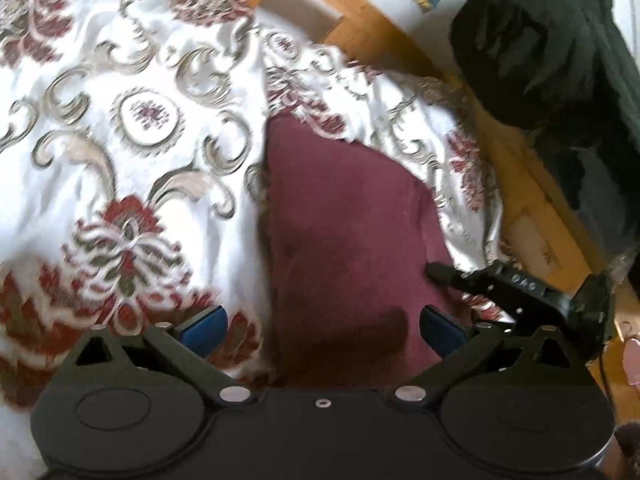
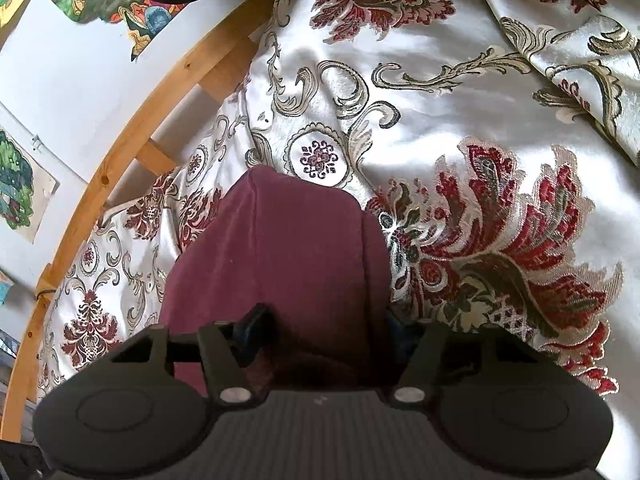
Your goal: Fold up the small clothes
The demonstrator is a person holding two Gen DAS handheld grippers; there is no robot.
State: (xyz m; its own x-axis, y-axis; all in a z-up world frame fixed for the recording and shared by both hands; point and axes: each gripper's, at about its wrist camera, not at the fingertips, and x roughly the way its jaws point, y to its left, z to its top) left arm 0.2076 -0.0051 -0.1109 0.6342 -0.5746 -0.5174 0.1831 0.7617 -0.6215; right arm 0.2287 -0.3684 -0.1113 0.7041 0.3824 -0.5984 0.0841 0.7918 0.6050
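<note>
Blue pads (image 1: pixel 206 330) are seen set wide apart on the left gripper (image 1: pixel 322 330), and nothing is held between them. A maroon garment (image 1: pixel 340 240) is spread directly ahead of that gripper, its near part lying in the open gap between the fingers and its far corner reaching away onto the patterned bedspread (image 1: pixel 120 140). Whether the fingers touch the cloth cannot be told. To the right of the left gripper, the right gripper (image 1: pixel 500 284) is seen from the side, its dark finger tip lying at the right edge of the garment.

In the right wrist view, the right gripper (image 2: pixel 324 332) is seen with its fingers drawn in against the near end of the maroon garment (image 2: pixel 288 248); one dark finger (image 2: pixel 256 328) is pressed against the cloth on the left, and the other is mostly hidden behind a fold on the right. The cloth is bunched between them, so the garment appears gripped there. Ahead of this gripper the garment is laid flat, with a rounded far edge resting on the bedspread (image 2: pixel 440 100). Left of the gripper, past the bedspread, a wooden bed rail (image 2: pixel 120 152) is seen, and beyond it a white wall (image 2: pixel 80 80) with colourful pictures (image 2: pixel 16 184). In the left wrist view a black cloth (image 1: pixel 560 60) is seen to the upper right, above the rail.
</note>
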